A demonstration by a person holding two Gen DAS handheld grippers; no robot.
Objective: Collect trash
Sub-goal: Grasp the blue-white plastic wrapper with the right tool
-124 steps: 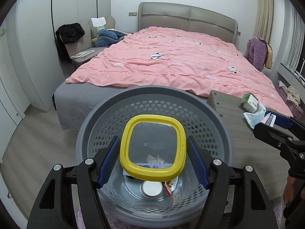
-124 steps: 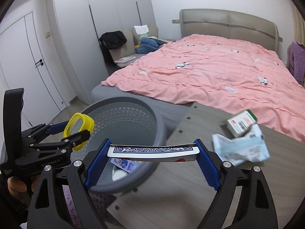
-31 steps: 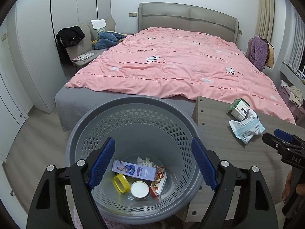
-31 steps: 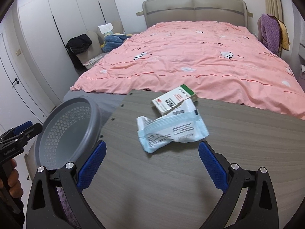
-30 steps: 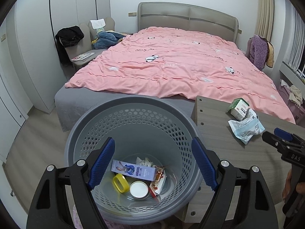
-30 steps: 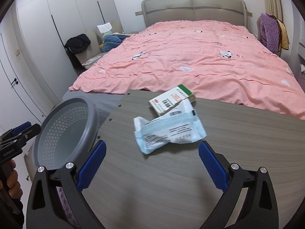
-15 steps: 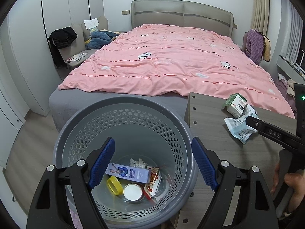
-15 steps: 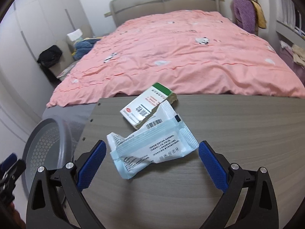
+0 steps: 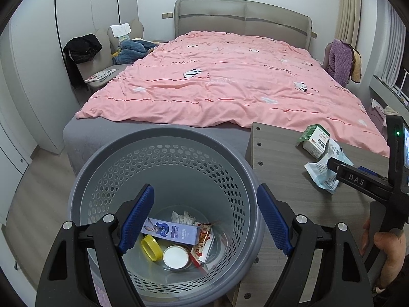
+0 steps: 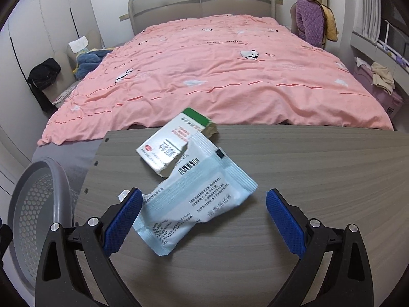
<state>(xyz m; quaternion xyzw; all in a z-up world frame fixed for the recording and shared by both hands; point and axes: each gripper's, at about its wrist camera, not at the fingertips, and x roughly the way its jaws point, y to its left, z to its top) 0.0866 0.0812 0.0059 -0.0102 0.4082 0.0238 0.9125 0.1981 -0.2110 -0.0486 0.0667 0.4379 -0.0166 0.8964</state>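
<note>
Right hand-held gripper (image 10: 204, 220) gaping, its pad overlapping the blue wrapper (image 10: 196, 204)

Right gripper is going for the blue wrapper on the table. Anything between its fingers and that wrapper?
Nothing visible blocks it. The right gripper is open, and the blue wrapper lies flat on the table partly between the fingers. The small white box sits at the wrapper's far end, beyond the fingers.
</note>
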